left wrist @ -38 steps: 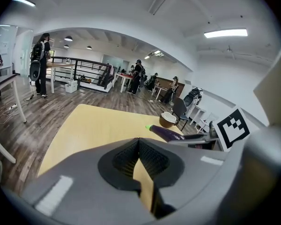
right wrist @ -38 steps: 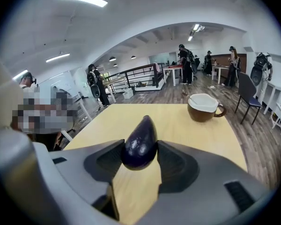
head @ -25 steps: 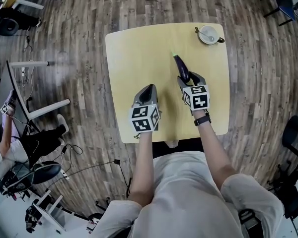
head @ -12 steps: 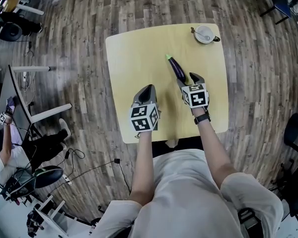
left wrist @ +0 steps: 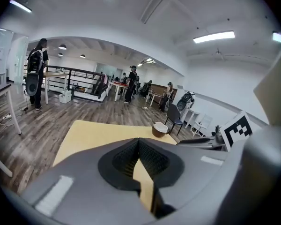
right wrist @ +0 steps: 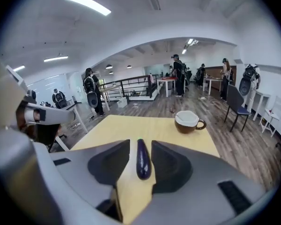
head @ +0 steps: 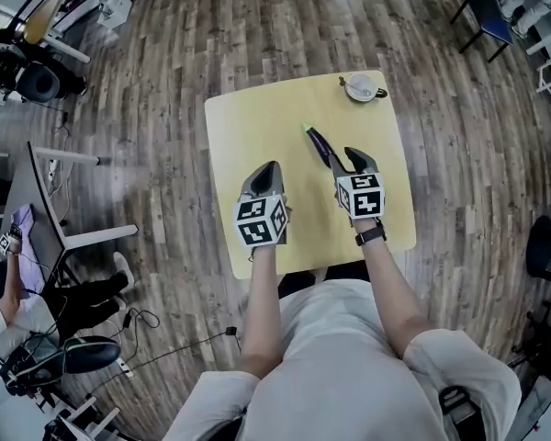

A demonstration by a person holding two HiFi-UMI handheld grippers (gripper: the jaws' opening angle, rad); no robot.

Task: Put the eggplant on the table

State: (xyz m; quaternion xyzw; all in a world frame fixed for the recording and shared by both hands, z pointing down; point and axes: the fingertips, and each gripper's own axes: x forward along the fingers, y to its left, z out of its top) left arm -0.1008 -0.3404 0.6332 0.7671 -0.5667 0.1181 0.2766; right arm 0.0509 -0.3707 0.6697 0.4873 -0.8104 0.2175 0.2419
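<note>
My right gripper (right wrist: 140, 146) is closing its jaws on nothing, the glossy dark-purple eggplant (right wrist: 143, 163) lies on the pale yellow wooden table (right wrist: 131, 125), and my left gripper (left wrist: 139, 142) has its jaws together.

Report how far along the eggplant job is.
Done: the eggplant lies on the table, free of both grippers. In hand: nothing; the right gripper is closing its fingers on nothing near it, and the left gripper is shut and empty. Left: apparently nothing.

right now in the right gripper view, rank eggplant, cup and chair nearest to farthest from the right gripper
1. eggplant, on the table, framed between the closing jaws of the right gripper, not gripped
2. cup, farther along the table, to the right
3. chair, on the floor past the table, far right
</note>
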